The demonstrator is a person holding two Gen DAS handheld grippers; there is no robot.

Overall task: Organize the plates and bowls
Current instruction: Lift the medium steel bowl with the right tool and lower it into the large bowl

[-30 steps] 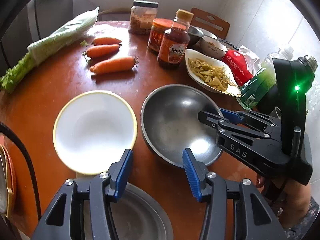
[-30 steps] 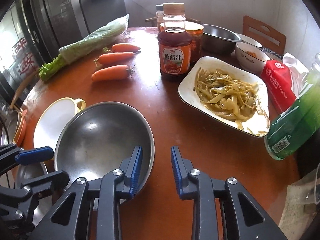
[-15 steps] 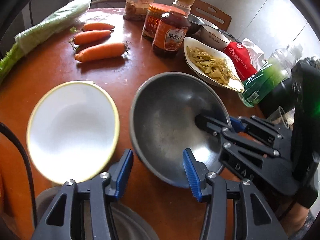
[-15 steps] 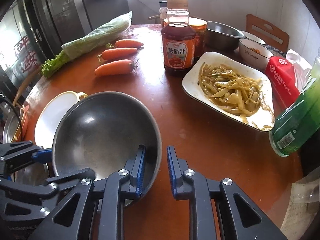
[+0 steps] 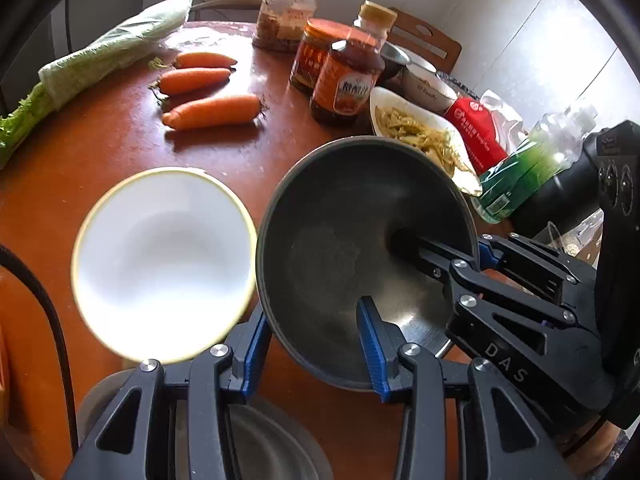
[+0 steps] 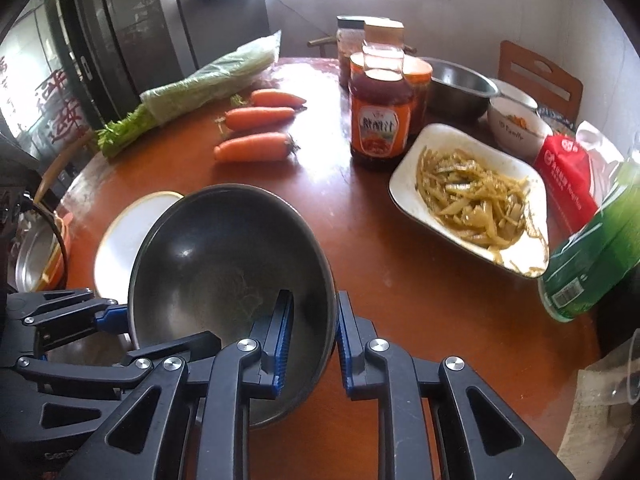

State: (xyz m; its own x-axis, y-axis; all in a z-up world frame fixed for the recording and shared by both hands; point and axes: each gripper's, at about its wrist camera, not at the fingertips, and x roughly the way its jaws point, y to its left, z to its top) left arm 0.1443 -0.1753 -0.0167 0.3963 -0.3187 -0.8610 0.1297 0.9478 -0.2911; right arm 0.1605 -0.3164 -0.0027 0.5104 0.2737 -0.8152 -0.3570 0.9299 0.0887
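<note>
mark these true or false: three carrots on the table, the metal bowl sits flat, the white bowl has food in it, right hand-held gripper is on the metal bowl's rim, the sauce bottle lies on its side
1. Three carrots lie on the table. True.
2. The metal bowl sits flat. False: it is tilted, its far rim raised.
3. The white bowl has food in it. False: it is empty; the food is on the white dish.
4. The right hand-held gripper is on the metal bowl's rim. True: one finger is inside, one outside.
5. The sauce bottle lies on its side. False: it stands upright.
6. The left hand-held gripper also has the metal bowl's rim between its fingers. True; its jaws are closing.
</note>
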